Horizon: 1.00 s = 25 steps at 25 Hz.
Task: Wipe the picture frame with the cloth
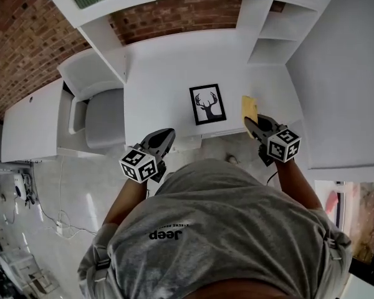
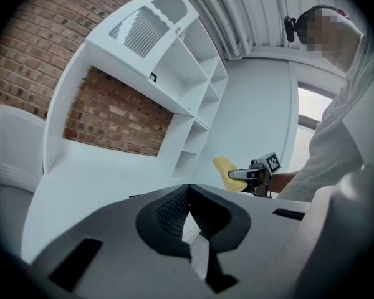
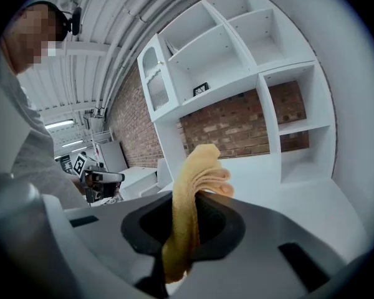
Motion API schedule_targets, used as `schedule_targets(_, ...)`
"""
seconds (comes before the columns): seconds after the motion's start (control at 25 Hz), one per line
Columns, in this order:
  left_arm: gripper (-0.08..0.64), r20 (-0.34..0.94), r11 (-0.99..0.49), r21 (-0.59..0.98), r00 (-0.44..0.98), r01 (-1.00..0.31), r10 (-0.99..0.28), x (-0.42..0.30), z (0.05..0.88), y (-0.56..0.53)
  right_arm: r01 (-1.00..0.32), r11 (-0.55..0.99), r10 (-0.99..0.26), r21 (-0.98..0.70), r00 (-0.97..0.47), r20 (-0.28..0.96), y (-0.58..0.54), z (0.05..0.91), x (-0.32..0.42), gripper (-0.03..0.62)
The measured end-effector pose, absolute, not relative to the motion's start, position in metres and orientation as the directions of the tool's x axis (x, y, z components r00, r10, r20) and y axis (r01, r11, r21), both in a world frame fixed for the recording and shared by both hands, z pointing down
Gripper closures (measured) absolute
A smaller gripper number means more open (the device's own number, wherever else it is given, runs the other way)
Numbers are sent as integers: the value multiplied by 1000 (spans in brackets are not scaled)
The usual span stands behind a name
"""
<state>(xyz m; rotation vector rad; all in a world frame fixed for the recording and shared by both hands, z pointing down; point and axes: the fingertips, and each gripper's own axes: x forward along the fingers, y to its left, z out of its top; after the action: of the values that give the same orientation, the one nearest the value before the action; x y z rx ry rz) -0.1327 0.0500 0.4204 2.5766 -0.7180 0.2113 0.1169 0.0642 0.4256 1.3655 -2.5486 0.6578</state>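
Observation:
A black picture frame [image 1: 208,104] with a deer-head print lies flat on the white desk [image 1: 162,80], near its front edge. My right gripper [image 1: 254,124] is shut on a folded yellow cloth [image 1: 249,108] [image 3: 190,198], held just right of the frame over the desk's front edge. The cloth sticks up from between the jaws in the right gripper view. My left gripper [image 1: 165,136] is shut with nothing in it, at the desk's front edge, left of the frame. The left gripper view shows the right gripper [image 2: 237,174] with the cloth [image 2: 225,170] across the desk.
White shelving [image 1: 268,36] rises at the back right of the desk against a brick wall [image 1: 174,14]. A grey chair [image 1: 103,117] stands left of the desk. A white wall [image 1: 343,73] borders the right side. Cables [image 1: 50,220] lie on the floor at left.

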Motion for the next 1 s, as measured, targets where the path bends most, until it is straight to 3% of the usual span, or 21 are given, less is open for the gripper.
schedule_targets(0.44, 553, 486, -661, 270, 692, -700, -534, -35, 472, -5, -677, 643, -562, -357, -734, 381, -10, 458, 192, 534)
schedule_targets(1.0, 554, 690, -771, 198, 645, -605, -329, -43, 577, -44, -769, 538, -593, -345, -637, 493, -43, 499, 151, 534)
